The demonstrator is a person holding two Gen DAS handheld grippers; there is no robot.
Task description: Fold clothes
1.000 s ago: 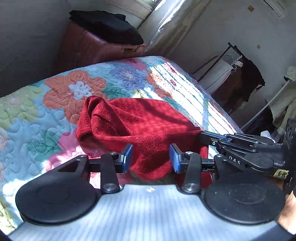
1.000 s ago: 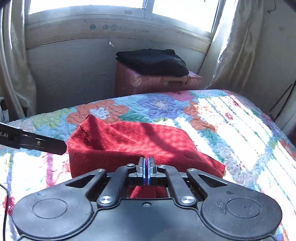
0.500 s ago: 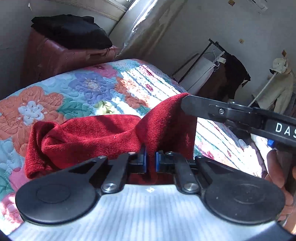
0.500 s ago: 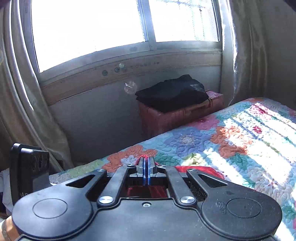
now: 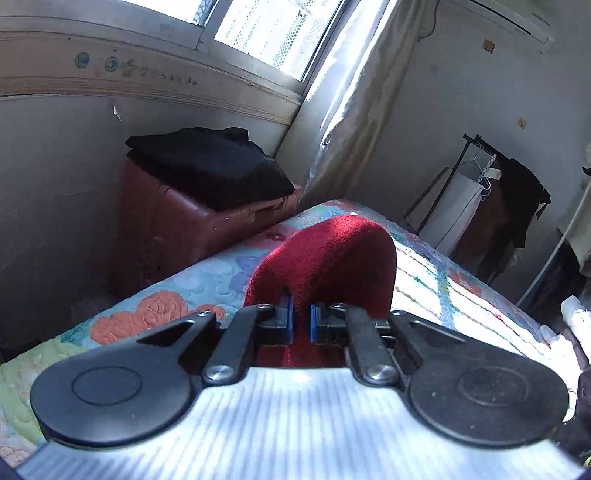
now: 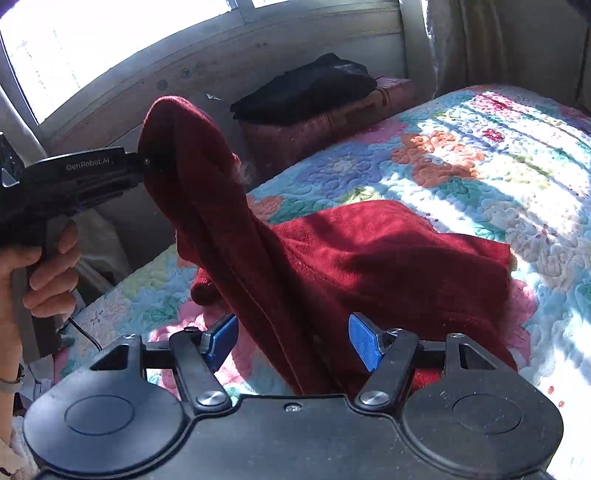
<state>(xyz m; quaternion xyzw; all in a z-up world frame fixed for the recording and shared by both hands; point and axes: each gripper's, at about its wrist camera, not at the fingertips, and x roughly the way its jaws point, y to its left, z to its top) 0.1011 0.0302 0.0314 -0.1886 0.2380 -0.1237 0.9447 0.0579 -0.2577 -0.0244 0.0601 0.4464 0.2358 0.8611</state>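
- Right tongs (image 6: 291, 341): jaws opening, blue pads spread; the strip of red garment (image 6: 369, 258) runs up between them, but the pads don't press on it.
- Left tongs (image 5: 300, 323): pressed together on the garment, pinching a fold that humps up just past the pads. In the right wrist view these left tongs (image 6: 147, 161) enter from the left and hold that end up off the bed, with the person's hand (image 6: 44, 273) on the grip.
- Garment location: one end hangs from the left tongs; the rest slopes down and lies bunched on the quilt (image 6: 498, 177), just beyond the right tongs.
- Step, my read: mid-fold, a regrip. The left holds one end high while the right lets go to take a new hold.
- Next move likely calls for the right tongs to find a free edge or corner of the bunched part and pinch it. Then both can stretch the cloth flat before laying it over. The fabric looks thick and limp, so it will probably sag if held at one point.
- Surface: a bed under a floral quilt, with bright sun stripes on its far side.
- Beyond the garment: a reddish-brown chest (image 5: 177, 236) at the bed's far edge with dark folded clothes (image 5: 210, 166) on top.
- Farther: a window (image 5: 273, 33) with a pale curtain (image 5: 351, 110). A clothes rack (image 5: 491, 192) stands by the wall beyond the bed.
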